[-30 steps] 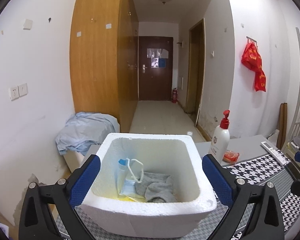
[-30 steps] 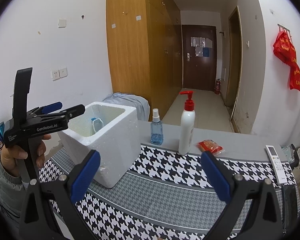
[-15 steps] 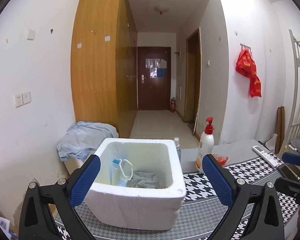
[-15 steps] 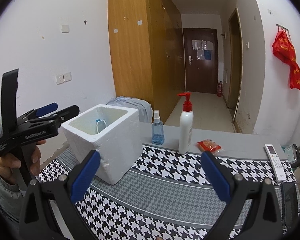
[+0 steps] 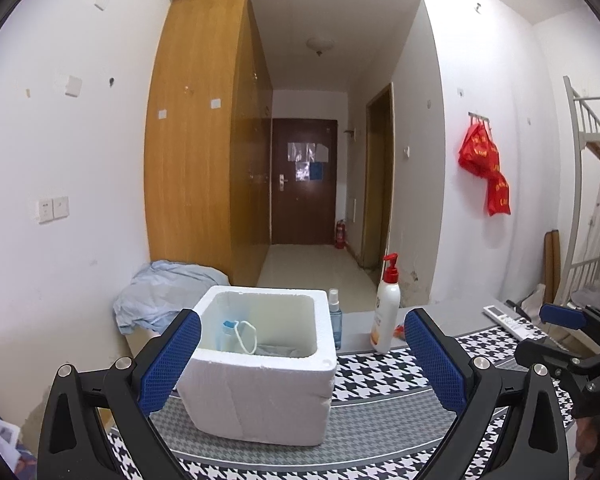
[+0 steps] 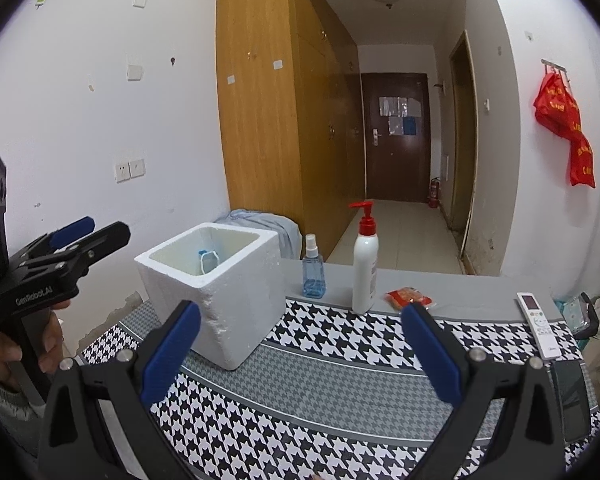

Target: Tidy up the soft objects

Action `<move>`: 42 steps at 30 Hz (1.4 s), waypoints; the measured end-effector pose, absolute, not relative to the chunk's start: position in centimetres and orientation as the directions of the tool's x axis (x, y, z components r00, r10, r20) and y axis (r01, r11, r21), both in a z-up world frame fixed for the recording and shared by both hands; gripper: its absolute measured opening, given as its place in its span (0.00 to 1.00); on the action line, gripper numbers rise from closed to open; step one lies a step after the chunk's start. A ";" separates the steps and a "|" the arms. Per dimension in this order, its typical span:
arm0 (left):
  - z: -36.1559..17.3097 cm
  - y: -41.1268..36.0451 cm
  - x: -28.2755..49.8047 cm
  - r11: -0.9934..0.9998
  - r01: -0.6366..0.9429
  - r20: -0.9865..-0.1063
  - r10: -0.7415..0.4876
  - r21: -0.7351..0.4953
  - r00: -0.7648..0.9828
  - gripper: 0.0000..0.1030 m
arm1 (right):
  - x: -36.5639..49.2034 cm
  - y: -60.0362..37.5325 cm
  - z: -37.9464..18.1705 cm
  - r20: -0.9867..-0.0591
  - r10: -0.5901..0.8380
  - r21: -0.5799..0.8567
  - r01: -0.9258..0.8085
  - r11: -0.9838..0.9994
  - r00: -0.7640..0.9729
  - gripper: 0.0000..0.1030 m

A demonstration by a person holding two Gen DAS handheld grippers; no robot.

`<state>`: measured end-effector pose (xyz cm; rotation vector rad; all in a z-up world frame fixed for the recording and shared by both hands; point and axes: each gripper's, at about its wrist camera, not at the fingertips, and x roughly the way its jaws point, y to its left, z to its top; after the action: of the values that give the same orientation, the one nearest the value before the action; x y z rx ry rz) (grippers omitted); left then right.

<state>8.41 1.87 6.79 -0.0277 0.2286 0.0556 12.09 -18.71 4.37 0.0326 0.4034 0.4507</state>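
Judging from what lies in the foam box [image 5: 260, 376], most of the sorting looks done; a blue face mask [image 5: 236, 330] with its white ear loop leans against the inner wall, and a grey cloth [image 5: 278, 350] sits at the bottom beside it. Straight ahead of the left claw [image 5: 302, 364] stands that box, framed between its two blue pads; the jaws are spread wide and carry nothing. Ahead and to the left of the right claw [image 6: 300, 354] is the same box, with bare houndstooth tablecloth [image 6: 340, 384] directly in front; this claw too gapes fully and is empty.

Beyond the right claw, in a row along the far edge of the table, stand a small blue spray bottle [image 6: 313, 268], a white pump bottle [image 6: 365, 268] and a red packet [image 6: 409, 297] — further right lies a remote control [image 6: 538, 324]; none of these reads as soft, save perhaps the packet. A pale blue cloth heap [image 5: 164, 294] rests off the table, past the box and left of the left claw; whether it belongs to the job I cannot tell. No loose soft item shows on the tablecloth — so little, if anything, seems left.
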 end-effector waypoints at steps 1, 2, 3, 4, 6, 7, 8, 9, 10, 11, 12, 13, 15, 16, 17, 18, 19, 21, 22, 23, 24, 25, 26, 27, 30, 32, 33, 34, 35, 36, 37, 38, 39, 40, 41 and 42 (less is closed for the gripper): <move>6.8 1.8 8.3 0.998 -0.060 -0.225 0.054 -0.021 0.973 0.99 | 11.9 -18.8 4.4 -0.369 0.432 0.120 -0.418 0.900 0.823 0.99; 6.7 1.7 8.1 0.998 -0.061 -0.224 0.055 -0.019 0.973 0.99 | 11.7 -18.8 4.4 -0.365 0.429 0.118 -0.416 0.902 0.827 0.99; 6.5 1.6 7.8 0.998 -0.060 -0.224 0.055 -0.018 0.973 0.99 | 11.5 -18.8 4.3 -0.359 0.423 0.114 -0.411 0.905 0.832 0.99; 6.5 1.4 7.7 0.998 -0.056 -0.223 0.050 -0.019 0.973 0.99 | 11.3 -18.8 4.3 -0.355 0.420 0.111 -0.409 0.906 0.835 0.99; 6.2 1.1 7.5 0.999 -0.040 -0.221 0.032 -0.031 0.975 0.99 | 10.9 -19.0 4.3 -0.342 0.421 0.112 -0.409 0.906 0.840 0.99; 6.1 1.0 7.4 0.999 -0.032 -0.218 0.024 -0.036 0.976 0.99 | 10.8 -19.1 4.3 -0.338 0.422 0.115 -0.408 0.906 0.841 0.99; 5.9 0.8 7.3 0.999 -0.026 -0.217 0.017 -0.036 0.976 0.99 | 10.6 -19.2 4.2 -0.335 0.418 0.116 -0.404 0.908 0.844 0.99; 5.7 0.7 7.0 0.999 -0.024 -0.217 0.016 -0.036 0.976 0.99 | 10.6 -19.3 4.1 -0.332 0.415 0.116 -0.400 0.909 0.847 0.99; 5.4 0.4 6.9 0.999 -0.018 -0.217 0.011 -0.033 0.976 0.99 | 10.5 -19.3 4.0 -0.327 0.412 0.114 -0.397 0.911 0.850 0.99; 5.1 0.2 6.7 0.999 -0.013 -0.213 0.005 -0.034 0.977 0.99 | 10.3 -19.4 3.9 -0.324 0.407 0.112 -0.393 0.913 0.854 0.99; 4.8 0.0 6.5 0.999 -0.013 -0.211 0.005 -0.034 0.978 0.99 | 10.3 -19.4 3.7 -0.318 0.405 0.114 -0.389 0.914 0.857 0.99; 4.5 -0.2 6.4 0.999 -0.015 -0.207 0.009 -0.031 0.978 0.99 | 10.2 -19.5 3.6 -0.315 0.405 0.118 -0.388 0.914 0.858 0.99; 3.8 -0.4 6.2 0.999 -0.020 -0.195 0.014 -0.030 0.981 0.99 | 10.0 -19.7 3.2 -0.309 0.409 0.129 -0.389 0.912 0.858 0.99; 3.5 -0.4 6.1 0.999 -0.020 -0.187 0.014 -0.030 0.982 0.99 | 10.0 -19.7 3.0 -0.311 0.408 0.129 -0.387 0.913 0.858 0.99; 3.1 -0.5 6.0 0.999 -0.024 -0.183 0.017 -0.031 0.983 0.99 | 10.0 -19.7 2.7 -0.313 0.403 0.125 -0.383 0.915 0.860 0.99; 2.7 -0.6 6.1 0.999 -0.037 -0.186 0.031 -0.029 0.982 0.99 | 10.0 -19.7 2.4 -0.312 0.398 0.121 -0.380 0.917 0.862 0.99; 2.4 -0.6 6.1 0.999 -0.045 -0.189 0.040 -0.023 0.981 0.99 | 9.9 -19.7 2.1 -0.313 0.395 0.121 -0.376 0.919 0.864 0.99; 1.8 -0.6 6.2 0.998 -0.065 -0.199 0.059 -0.025 0.978 0.99 | 9.8 -19.8 1.5 -0.316 0.395 0.131 -0.372 0.919 0.863 0.99; 1.6 -0.6 6.3 0.997 -0.071 -0.204 0.064 -0.027 0.977 0.99 | 9.8 -19.9 1.2 -0.315 0.398 0.139 -0.374 0.917 0.862 0.99; 1.3 -0.7 6.2 0.997 -0.073 -0.208 0.065 -0.029 0.976 0.99 | 9.7 -19.9 0.9 -0.316 0.400 0.142 -0.374 0.917 0.861 0.99; 0.9 -0.6 6.2 0.997 -0.074 -0.211 0.065 -0.032 0.975 0.99 | 9.6 -19.9 0.5 -0.317 0.399 0.141 -0.373 0.917 0.860 0.99; 0.7 -0.5 6.1 0.996 -0.078 -0.208 0.069 -0.035 0.976 0.99 | 9.5 -19.9 0.1 -0.313 0.397 0.145 -0.369 0.918 0.863 0.99; 0.5 -0.6 6.0 0.996 -0.084 -0.205 0.075 -0.037 0.976 0.99 | 9.3 -20.0 -0.1 -0.309 0.394 0.147 -0.365 0.919 0.866 0.99; 0.2 -0.7 5.8 0.995 -0.088 -0.204 0.079 -0.035 0.976 0.99 | 9.2 -20.0 -0.3 -0.310 0.386 0.142 -0.360 0.922 0.869 0.99; -0.2 -0.8 5.4 0.995 -0.089 -0.205 0.080 -0.035 0.976 0.99 | 8.7 -20.3 -0.5 -0.299 0.371 0.140 -0.344 0.928 0.879 0.99; -0.6 -0.9 5.4 0.995 -0.094 -0.219 0.083 -0.040 0.972 0.99 | 8.5 -20.5 -0.5 -0.290 0.373 0.150 -0.343 0.927 0.882 0.99; -0.8 -1.0 5.3 0.995 -0.092 -0.229 0.079 -0.047 0.970 0.99 | 8.4 -20.6 -0.5 -0.287 0.374 0.154 -0.343 0.927 0.882 0.99; -1.0 -1.0 5.2 0.995 -0.091 -0.232 0.077 -0.049 0.970 0.99 | 8.3 -20.6 -0.6 -0.286 0.375 0.156 -0.344 0.926 0.882 0.99; -1.2 -1.1 5.1 0.995 -0.092 -0.231 0.079 -0.049 0.970 0.99 | 8.2 -20.5 -0.7 -0.287 0.375 0.151 -0.345 0.926 0.881 0.99; -1.5 -1.1 4.9 0.994 -0.096 -0.231 0.084 -0.044 0.969 0.99 | 8.1 -20.4 -0.8 -0.286 0.375 0.142 -0.347 0.927 0.882 0.99; -1.6 -1.1 4.8 0.994 -0.100 -0.234 0.087 -0.043 0.968 0.99 | 8.0 -20.3 -0.9 -0.286 0.372 0.133 -0.348 0.928 0.883 0.99; -1.7 -1.1 4.7 0.994 -0.102 -0.235 0.089 -0.044 0.968 0.99 | 7.9 -20.2 -1.0 -0.287 0.368 0.125 -0.346 0.930 0.885 0.99; -1.9 -1.0 4.6 0.994 -0.102 -0.237 0.088 -0.045 0.968 0.99 | 7.7 -20.1 -1.1 -0.286 0.364 0.116 -0.345 0.931 0.886 0.99; -2.0 -1.0 4.5 0.994 -0.102 -0.239 0.088 -0.047 0.967 0.99 | 7.6 -20.0 -1.3 -0.285 0.366 0.107 -0.350 0.931 0.886 0.99; -2.1 -0.9 4.4 0.994 -0.102 -0.240 0.088 -0.048 0.967 0.99 | 7.4 -19.9 -1.4 -0.286 0.368 0.102 -0.354 0.930 0.885 0.99; -2.1 -1.0 4.3 0.994 -0.102 -0.240 0.087 -0.048 0.967 0.99 | 7.3 -19.8 -1.5 -0.287 0.370 0.100 -0.357 0.929 0.884 0.99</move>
<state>4.32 -0.97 -2.10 -0.0597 0.2404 0.0957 7.29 -19.82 -1.52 0.0450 0.3071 0.3783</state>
